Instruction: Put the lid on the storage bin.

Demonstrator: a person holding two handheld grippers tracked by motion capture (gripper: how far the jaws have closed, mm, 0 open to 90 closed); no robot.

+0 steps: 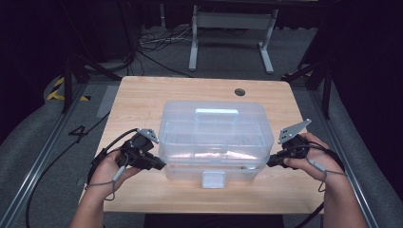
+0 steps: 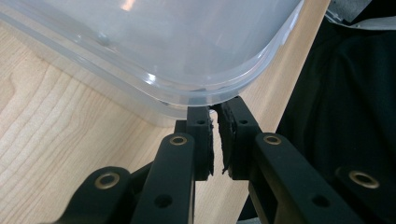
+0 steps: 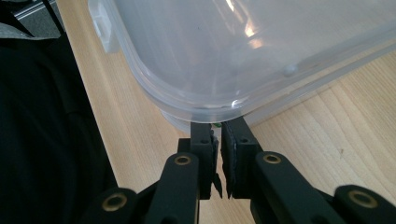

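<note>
Clear lidded box (image 1: 216,137) mid-table (image 1: 142,95), left claw (image 1: 160,166) and right claw (image 1: 271,162) nearly together, seemingly under lid rim (image 2: 196,95).

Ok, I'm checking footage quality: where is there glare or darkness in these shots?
High view: dark surroundings, the light wooden table lit, faint sheen on the clear plastic lidded box. Left gripper view: a bright glint at the top of the box. Right gripper view: brighter glare streaks on the lid.
</note>
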